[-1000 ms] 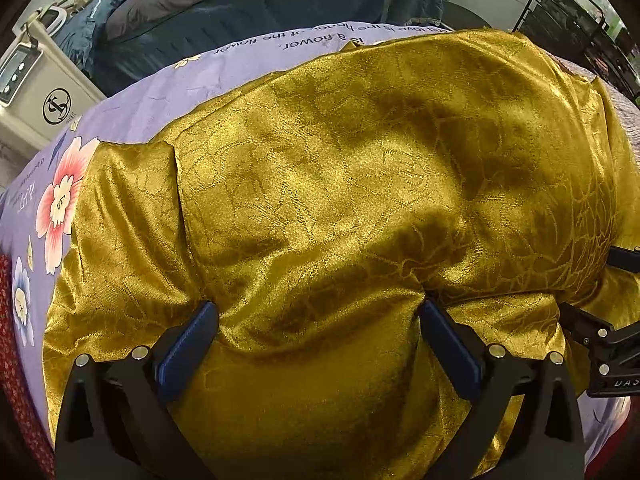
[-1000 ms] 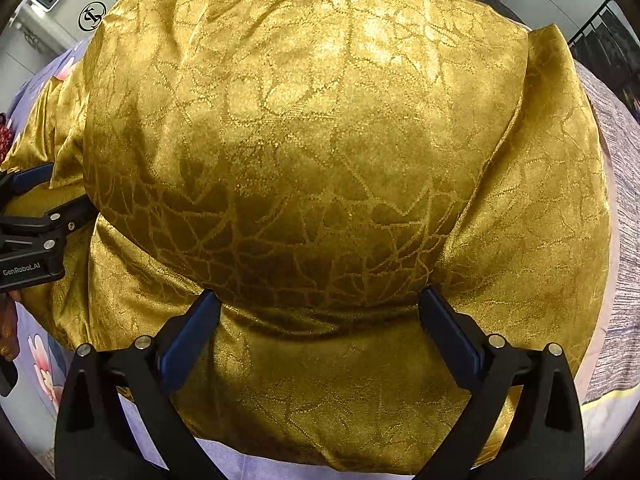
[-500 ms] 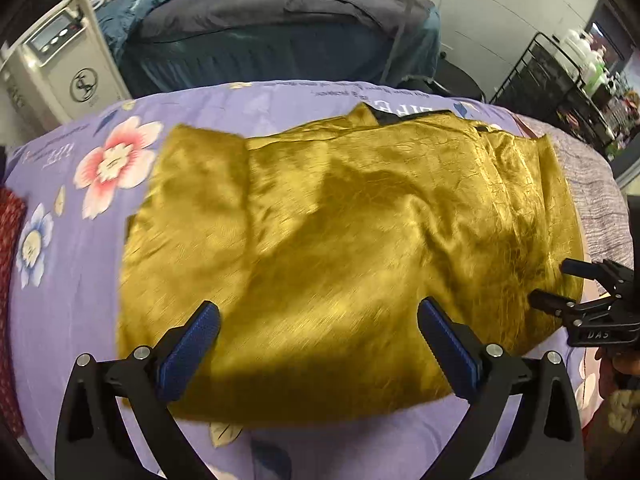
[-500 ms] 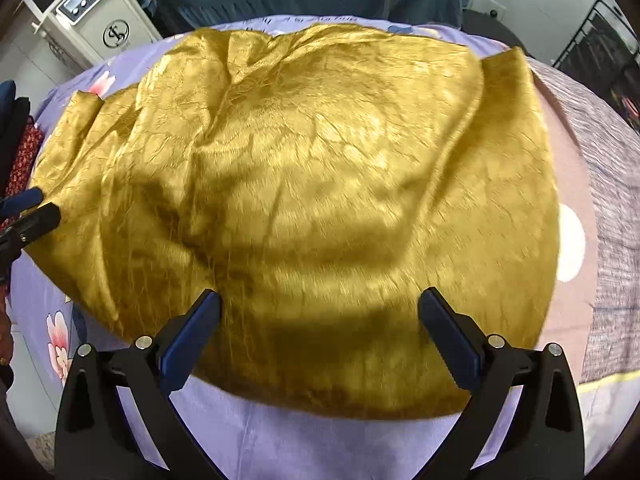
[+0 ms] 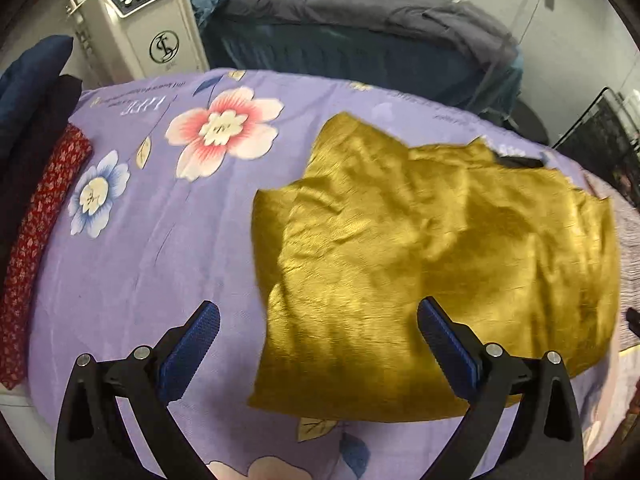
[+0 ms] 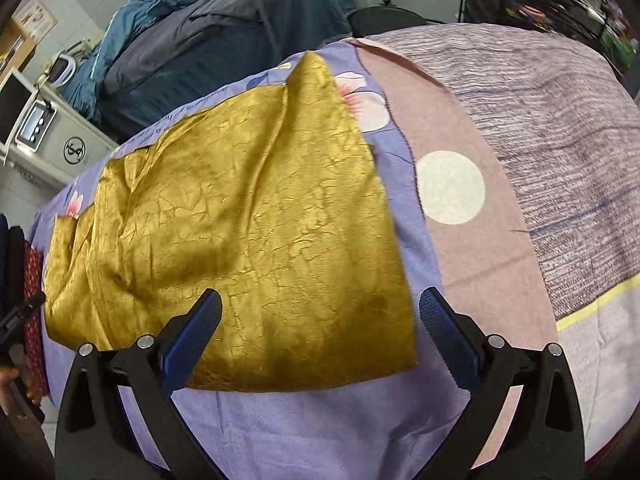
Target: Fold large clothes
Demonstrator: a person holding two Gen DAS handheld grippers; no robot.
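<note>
**Inspector:** Report the change since one second ago.

**Assistant:** The gold garment (image 5: 436,264) no longer fills both views. A second ago it ran from edge to edge with the fingers pressed into the cloth. It now lies folded and flat on the lilac floral bedsheet (image 5: 132,264), taking the centre and right of the left wrist view and the centre-left of the right wrist view. Both cameras have drawn back, and sheet shows on every side of the cloth.

**Inspector:** The tools?

**Assistant:** The left gripper (image 5: 318,346) has its jaws spread wide with nothing between them; its right finger overlaps the garment's near edge in the picture, the left finger sits over bare sheet. The right gripper (image 6: 320,330) is likewise spread wide and holds nothing; its left finger overlaps the garment's lower edge, its right finger sits over sheet. Whether any finger touches the cloth cannot be told.

**Inspector:** Surroundings, then any writing.

**Assistant:** A dark blue bed (image 5: 360,44) stands at the top of the frame. A red patterned cloth (image 5: 36,240) lies at the left edge. A cream machine (image 5: 136,28) at upper left bears a circular black monogram logo; its letters cannot be made out. The sheet carries lines of printed text near its far edge, too small to read.
</note>
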